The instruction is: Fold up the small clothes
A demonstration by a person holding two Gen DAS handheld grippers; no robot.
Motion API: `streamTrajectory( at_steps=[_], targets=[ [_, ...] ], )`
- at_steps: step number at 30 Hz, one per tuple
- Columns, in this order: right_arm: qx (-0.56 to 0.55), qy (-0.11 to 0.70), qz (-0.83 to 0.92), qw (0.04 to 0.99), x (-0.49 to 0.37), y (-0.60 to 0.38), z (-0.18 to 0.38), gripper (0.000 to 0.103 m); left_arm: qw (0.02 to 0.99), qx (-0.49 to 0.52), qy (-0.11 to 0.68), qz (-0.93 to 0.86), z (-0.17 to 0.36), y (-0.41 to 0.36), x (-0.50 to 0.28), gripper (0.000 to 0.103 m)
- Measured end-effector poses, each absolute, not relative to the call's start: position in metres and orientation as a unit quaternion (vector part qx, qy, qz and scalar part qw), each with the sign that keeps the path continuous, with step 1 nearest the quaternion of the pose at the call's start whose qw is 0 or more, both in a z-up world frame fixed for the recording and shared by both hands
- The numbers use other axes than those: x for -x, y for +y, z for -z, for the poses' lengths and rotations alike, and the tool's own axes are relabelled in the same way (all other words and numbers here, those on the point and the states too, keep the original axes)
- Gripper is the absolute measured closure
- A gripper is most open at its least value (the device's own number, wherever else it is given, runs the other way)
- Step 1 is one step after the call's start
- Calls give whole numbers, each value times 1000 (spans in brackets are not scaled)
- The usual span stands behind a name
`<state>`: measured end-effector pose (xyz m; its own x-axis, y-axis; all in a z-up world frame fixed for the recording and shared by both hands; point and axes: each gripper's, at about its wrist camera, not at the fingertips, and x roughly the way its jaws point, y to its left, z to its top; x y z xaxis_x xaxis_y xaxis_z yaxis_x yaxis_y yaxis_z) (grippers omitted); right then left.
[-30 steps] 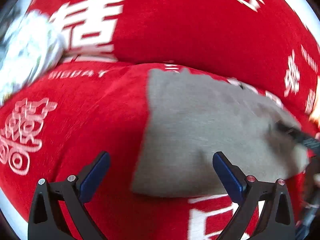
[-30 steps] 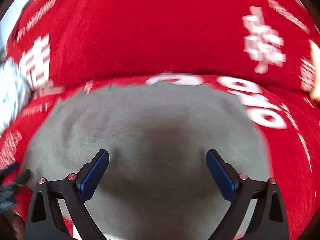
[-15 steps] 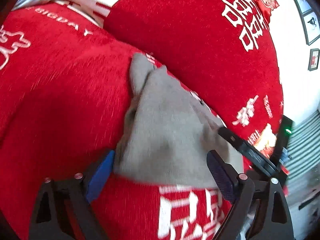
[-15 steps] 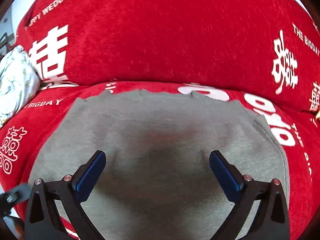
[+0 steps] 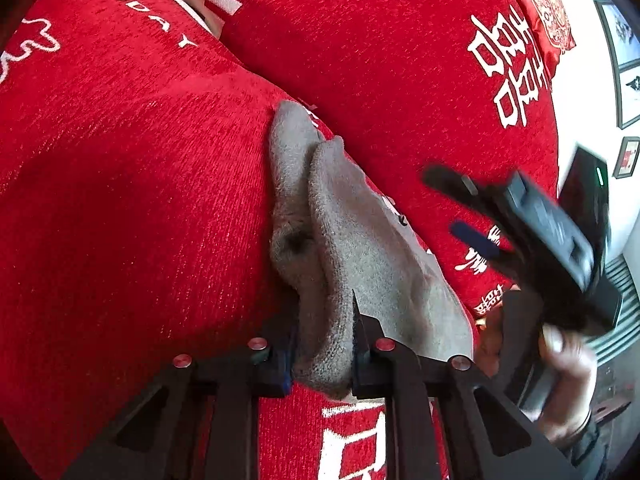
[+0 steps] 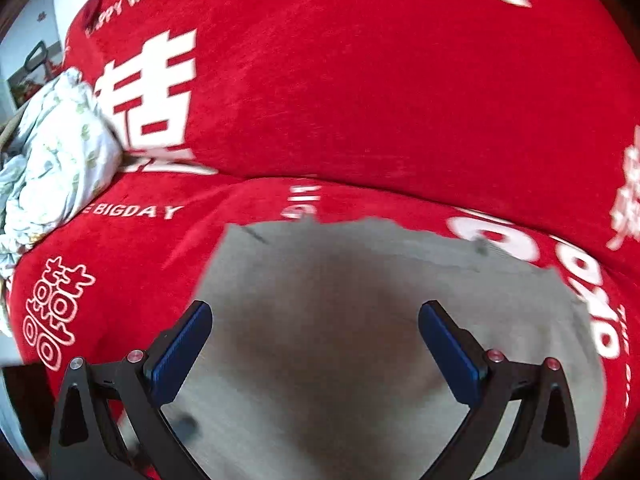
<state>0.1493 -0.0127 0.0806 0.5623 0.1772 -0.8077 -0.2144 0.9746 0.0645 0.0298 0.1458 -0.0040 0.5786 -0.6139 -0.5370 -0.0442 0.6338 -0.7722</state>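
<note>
A small grey garment (image 5: 360, 248) lies on a red sofa seat with white lettering. My left gripper (image 5: 324, 344) is shut on its near edge, and the cloth bunches up between the blue pads. The right gripper (image 5: 476, 216) shows blurred at the right of the left wrist view, above the garment's far side. In the right wrist view the garment (image 6: 360, 320) spreads flat below my right gripper (image 6: 312, 344), which is open and empty just above the cloth.
The red sofa backrest (image 6: 360, 80) rises behind the seat (image 5: 120, 200). A crumpled white floral cloth (image 6: 52, 160) lies at the left end of the sofa. A white wall with framed pictures (image 5: 624, 60) is at the right.
My left gripper has closed on the garment's edge and bunched it. The right gripper has lifted and shifted right over the garment, still open.
</note>
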Motion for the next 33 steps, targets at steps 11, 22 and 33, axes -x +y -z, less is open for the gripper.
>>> streamTrajectory(
  at_steps=[11, 22, 33],
  targets=[
    [156, 549, -96, 815, -219, 98, 3, 22, 793, 396, 428, 176, 5, 149, -32, 83],
    [37, 531, -108, 840, -216, 43, -29, 80, 793, 403, 421, 176, 7, 153, -27, 74],
    [-112, 468, -155, 862, -201, -21, -64, 80, 842, 334, 385, 180, -8, 125, -8, 0]
  ],
)
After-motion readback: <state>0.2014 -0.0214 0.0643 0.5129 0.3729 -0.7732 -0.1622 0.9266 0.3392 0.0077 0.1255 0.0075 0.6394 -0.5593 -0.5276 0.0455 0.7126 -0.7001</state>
